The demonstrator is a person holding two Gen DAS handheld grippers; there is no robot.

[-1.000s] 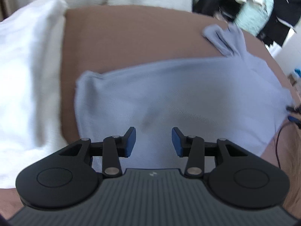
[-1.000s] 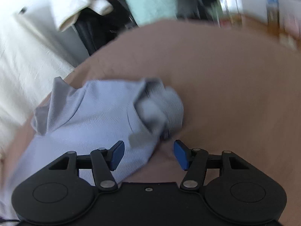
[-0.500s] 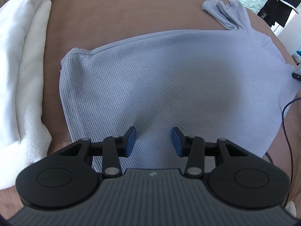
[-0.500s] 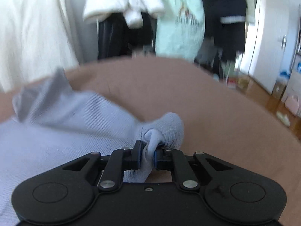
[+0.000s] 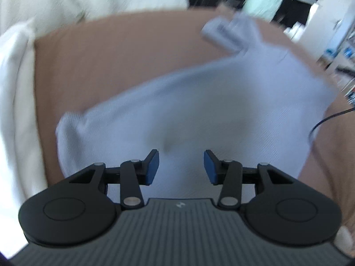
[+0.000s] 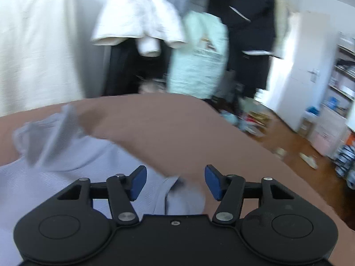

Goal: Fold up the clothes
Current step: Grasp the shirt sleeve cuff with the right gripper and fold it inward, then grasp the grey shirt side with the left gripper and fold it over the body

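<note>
On the brown bedspread [image 5: 115, 51], a soft lavender knit shirt [image 5: 221, 110] beneath both wide-open grippers [image 5: 181, 166] [image 6: 175, 182].

1. I'm in a home bedroom: a brown-sheeted bed [image 6: 177, 128] with a white fluffy blanket [image 5: 15, 88].
2. Dark and white jackets [image 6: 137, 22] hang behind.
3. A white door [image 6: 310, 71] and cluttered wooden floor [image 6: 288, 137] show.

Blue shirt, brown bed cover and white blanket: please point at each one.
blue shirt [image 5: 199, 115], left wrist view, middle of its body.
brown bed cover [image 6: 177, 128], right wrist view, bare part.
white blanket [image 5: 15, 88], left wrist view, left edge.
</note>
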